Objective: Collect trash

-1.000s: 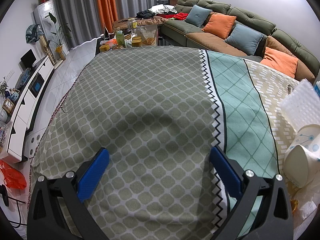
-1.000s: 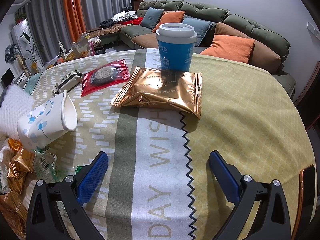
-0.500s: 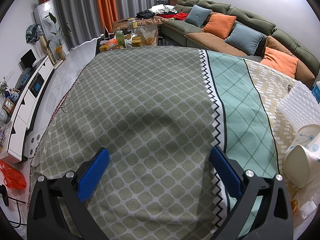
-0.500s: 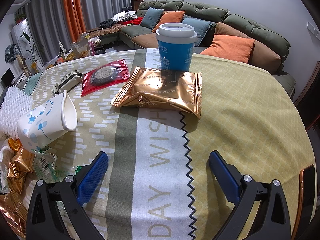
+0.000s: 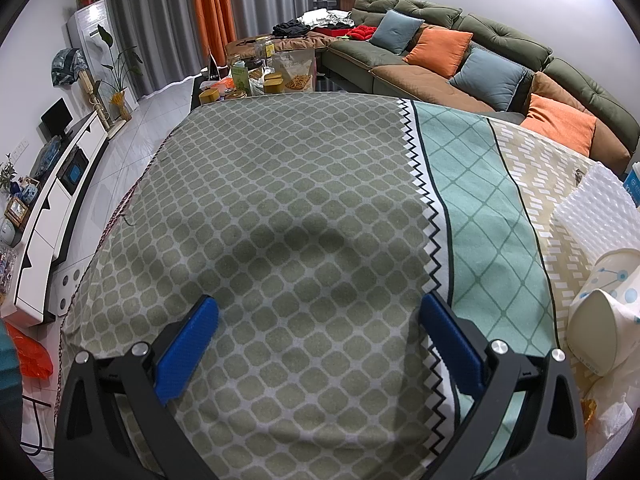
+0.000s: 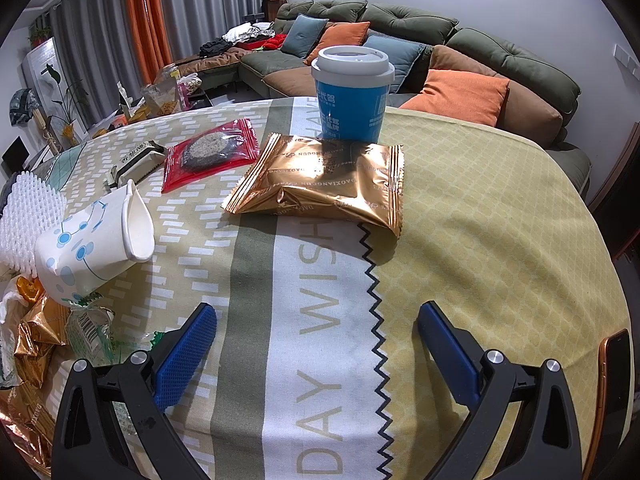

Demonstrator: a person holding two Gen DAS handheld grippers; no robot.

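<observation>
My right gripper (image 6: 316,332) is open and empty above the tablecloth. Ahead lie a gold snack packet (image 6: 320,180), a blue lidded cup (image 6: 352,92), a red biscuit packet (image 6: 212,152) and a small dark wrapper (image 6: 138,158). At the left are a crushed white paper cup (image 6: 96,240), white foam netting (image 6: 28,216) and crumpled gold wrappers (image 6: 36,332). My left gripper (image 5: 316,332) is open and empty over the green-patterned cloth; the paper cup (image 5: 600,320) and foam netting (image 5: 596,212) show at its right edge.
A phone (image 6: 612,392) lies at the table's right edge. A sofa with cushions (image 6: 440,68) stands behind the table. A low table with jars and bags (image 5: 264,76) and a TV cabinet (image 5: 52,200) are to the left. An orange bag (image 5: 28,356) lies on the floor.
Both grippers have stayed in place. The white foam netting has shifted slightly and settled beside the paper cup.
</observation>
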